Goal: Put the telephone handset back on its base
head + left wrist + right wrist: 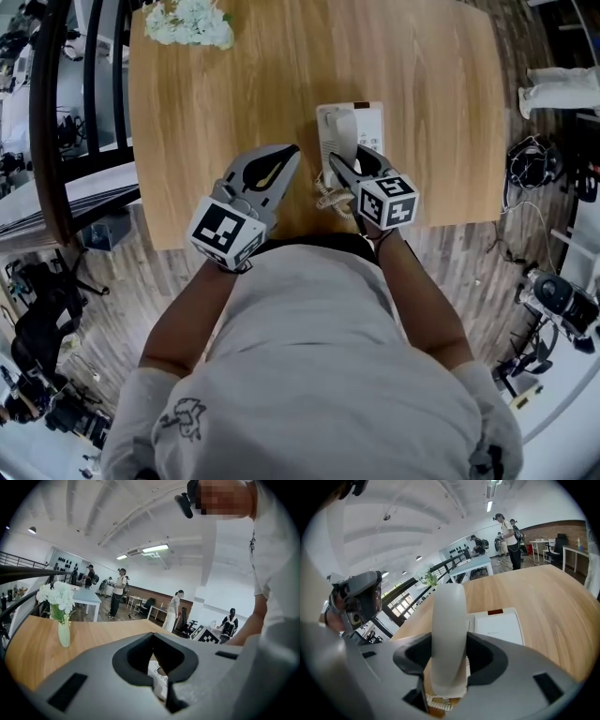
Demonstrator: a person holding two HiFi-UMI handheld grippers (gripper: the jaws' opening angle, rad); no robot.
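Observation:
The white telephone base (370,120) lies on the wooden table (431,112) near its front edge. My right gripper (348,163) is shut on the white handset (343,131), which stands over the base's left side. In the right gripper view the handset (449,630) fills the gap between the pads, with the base (502,627) beyond it. The coiled cord (330,199) hangs at the table's front edge. My left gripper (292,151) hovers just left of the phone, shut and holding nothing. A piece of the phone (160,679) shows through its jaws.
A vase of white flowers (190,22) stands at the table's far left corner. A dark railing (49,122) runs along the left. Cables and equipment (544,281) lie on the floor to the right. Several people stand in the room behind the table (117,597).

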